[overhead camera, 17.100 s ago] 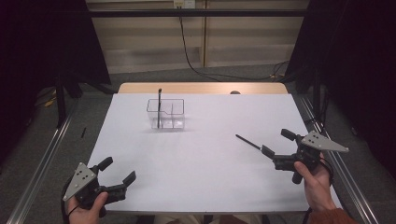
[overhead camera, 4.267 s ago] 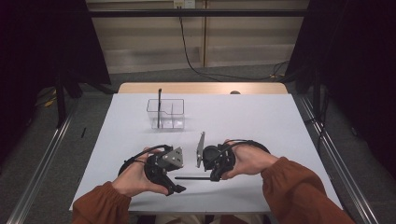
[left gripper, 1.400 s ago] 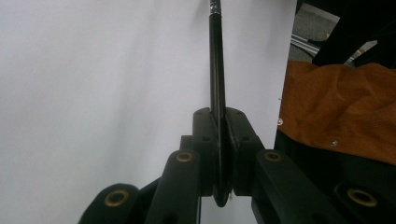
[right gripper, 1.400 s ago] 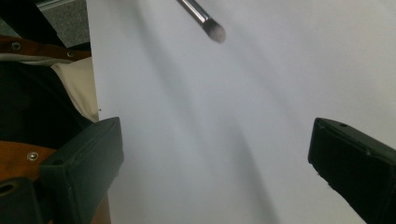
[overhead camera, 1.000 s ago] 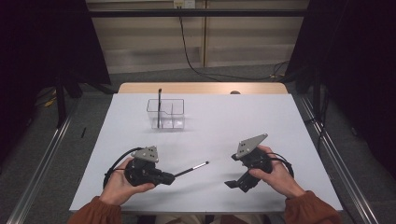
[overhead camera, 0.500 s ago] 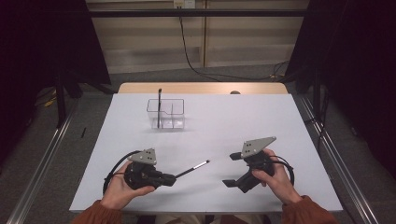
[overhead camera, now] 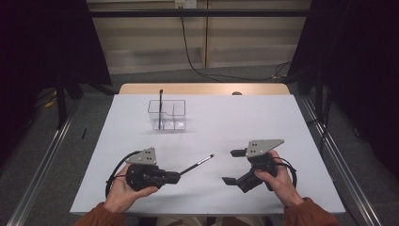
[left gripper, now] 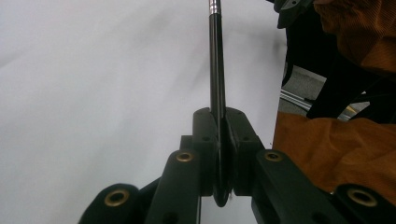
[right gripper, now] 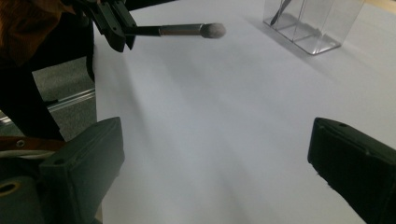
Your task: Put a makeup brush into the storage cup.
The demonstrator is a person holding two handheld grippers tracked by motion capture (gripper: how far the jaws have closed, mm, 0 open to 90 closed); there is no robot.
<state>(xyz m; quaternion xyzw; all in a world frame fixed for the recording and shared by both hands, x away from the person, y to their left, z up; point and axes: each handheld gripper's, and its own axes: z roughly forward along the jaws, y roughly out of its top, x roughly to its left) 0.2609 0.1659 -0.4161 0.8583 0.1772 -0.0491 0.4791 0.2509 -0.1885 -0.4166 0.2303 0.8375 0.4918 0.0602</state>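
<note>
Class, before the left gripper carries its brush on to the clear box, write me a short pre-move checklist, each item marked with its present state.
1. Left gripper shut on the brush: ok.
2. Brush tip off the table: ok in the right gripper view.
3. Right gripper open, holding nothing: ok.
4. Clear box upright: ok.
5. Free compartment in the box beside the standing brush: ok.
6. Grip firm enough for the carry: cannot tell.

Your left hand [overhead camera: 123, 190] holds the left gripper [overhead camera: 175, 176] level at the near left, its jaws clamped tight and pointing right, while your right gripper [overhead camera: 235, 166] sits near right with both jaws spread wide.
</note>
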